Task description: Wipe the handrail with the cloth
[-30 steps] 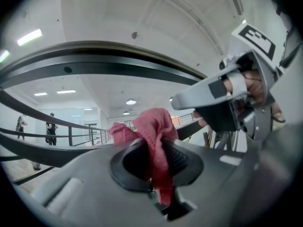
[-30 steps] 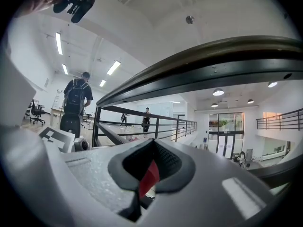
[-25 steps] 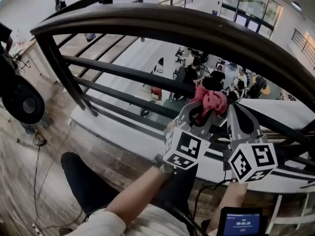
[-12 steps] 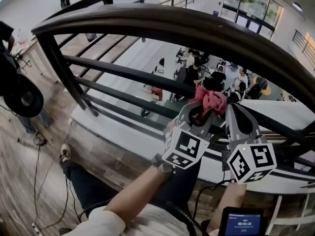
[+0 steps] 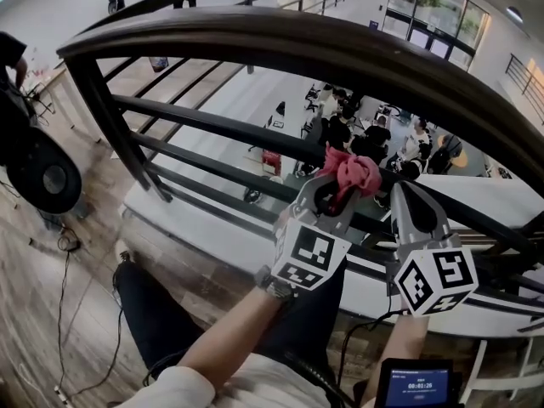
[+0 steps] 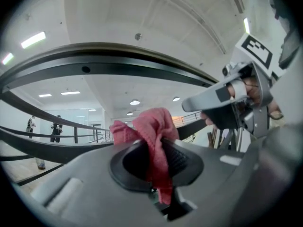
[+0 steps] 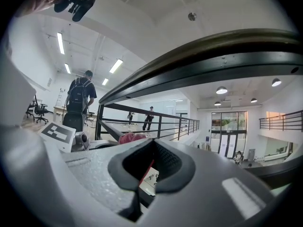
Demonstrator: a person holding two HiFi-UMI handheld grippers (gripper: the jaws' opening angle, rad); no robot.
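The dark curved handrail [image 5: 340,53] arches across the top of the head view, and it passes overhead in the left gripper view [image 6: 118,63] and the right gripper view [image 7: 213,56]. My left gripper [image 5: 338,192] is below it, in front of the lower bars, shut on a bunched red cloth [image 5: 353,170]. The cloth [image 6: 154,136] hangs down between the two dark pads. The cloth is apart from the handrail. My right gripper [image 5: 398,192] is just to the right, with its jaws [image 7: 144,167] together and nothing in them. From it I see the cloth [image 7: 131,137] at the left.
Horizontal black bars [image 5: 212,126] and a slanted post [image 5: 106,117] stand under the handrail. Beyond them is a lower floor with several seated people [image 5: 374,138]. The wooden floor [image 5: 51,313] carries cables. People walk along the far railing [image 7: 80,96].
My left gripper has shifted slightly up and left with the cloth. A leg and shoe at the lower left moved. The right gripper has barely moved.
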